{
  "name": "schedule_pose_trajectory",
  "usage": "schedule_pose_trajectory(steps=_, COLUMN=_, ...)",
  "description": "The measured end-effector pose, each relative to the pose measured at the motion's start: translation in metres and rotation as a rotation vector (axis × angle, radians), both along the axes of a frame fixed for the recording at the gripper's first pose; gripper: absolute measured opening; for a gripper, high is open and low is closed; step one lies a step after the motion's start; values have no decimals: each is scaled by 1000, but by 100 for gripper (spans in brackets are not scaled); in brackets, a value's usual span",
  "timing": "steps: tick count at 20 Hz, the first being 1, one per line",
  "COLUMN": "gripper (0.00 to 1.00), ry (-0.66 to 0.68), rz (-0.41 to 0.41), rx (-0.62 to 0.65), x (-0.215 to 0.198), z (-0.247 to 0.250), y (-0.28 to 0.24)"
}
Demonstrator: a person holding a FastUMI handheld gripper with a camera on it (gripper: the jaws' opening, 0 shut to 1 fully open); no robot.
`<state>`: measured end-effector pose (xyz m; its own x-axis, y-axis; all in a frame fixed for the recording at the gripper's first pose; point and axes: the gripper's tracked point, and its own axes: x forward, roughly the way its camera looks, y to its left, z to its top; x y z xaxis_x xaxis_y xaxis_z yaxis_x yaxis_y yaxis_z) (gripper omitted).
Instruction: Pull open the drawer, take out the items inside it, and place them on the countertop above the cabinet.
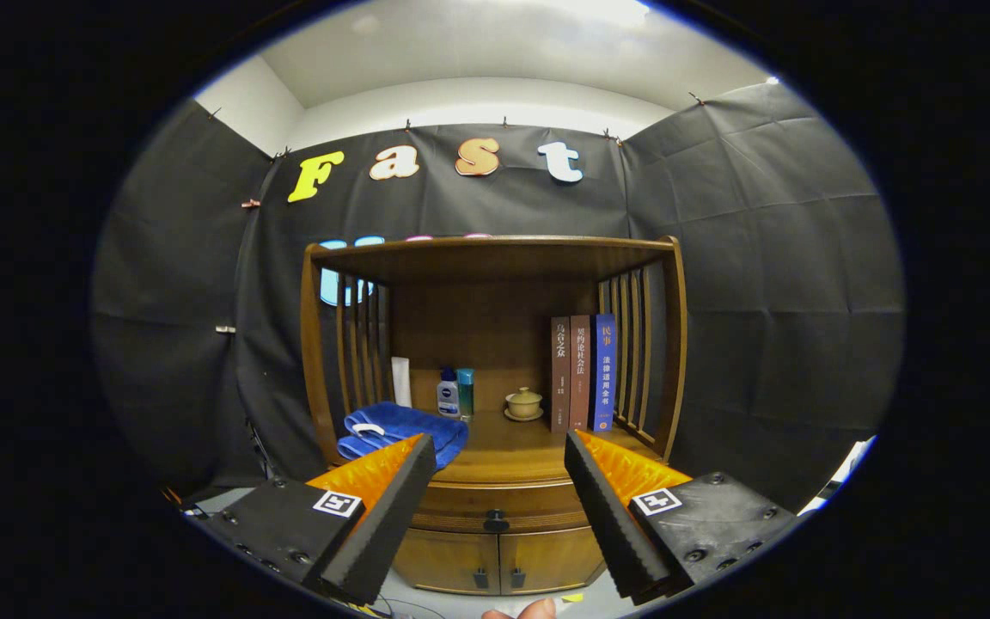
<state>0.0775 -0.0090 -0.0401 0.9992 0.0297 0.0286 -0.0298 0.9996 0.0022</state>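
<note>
I have the gripper [499, 481] low in the frame, its fingers spread wide and holding nothing. Between and just beyond them, at lower centre, sits the cabinet [495, 361].

The drawer [495, 503] is a curved wooden front directly under the bench [512, 447], and it reads as fully closed. Its dark knob [496, 520] lies on the midline between my fingers, apart from both. Under it are two small doors [495, 559], also closed. I cannot see what the drawer holds.

On the bench, from left of centre to right of centre:
- a folded blue towel [405, 430], partly behind my left finger
- a white tube [400, 381] and two bottles [455, 393] at the back
- a lidded cup [523, 402] on a saucer
- three upright books [583, 371] against the right-hand slats

Step in hand, in my judgement: the approach to the drawer. Nothing of the task is done yet.

The next move calls for bringing the fingers forward and slightly down until the knob lies between them, closing on it, then pulling straight back. The knob is small, so alignment matters. Free bench space appears to lie in the centre front, between towel and books.
</note>
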Motion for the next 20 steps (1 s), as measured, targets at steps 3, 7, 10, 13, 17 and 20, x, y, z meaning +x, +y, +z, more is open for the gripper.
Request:
schedule_pose_trajectory(steps=3, gripper=99, ry=37, rz=10, rx=16, x=24, z=-26, y=-4)
schedule_pose_trajectory(steps=7, gripper=98, ry=67, rz=23, rx=52, x=54, z=-59, y=-2)
schedule_pose_trajectory(steps=10, gripper=98, ry=102, rz=37, rx=52, x=78, z=-89, y=3)
schedule_pose_trajectory(steps=13, gripper=98, ry=170, rz=40, rx=45, x=102, z=-136, y=13)
schedule_pose_trajectory(steps=17, gripper=99, ry=236, rz=42, rx=49, x=122, z=-179, y=18)
schedule_pose_trajectory(steps=20, gripper=99, ry=277, rz=45, rx=55, x=133, z=-204, y=19)
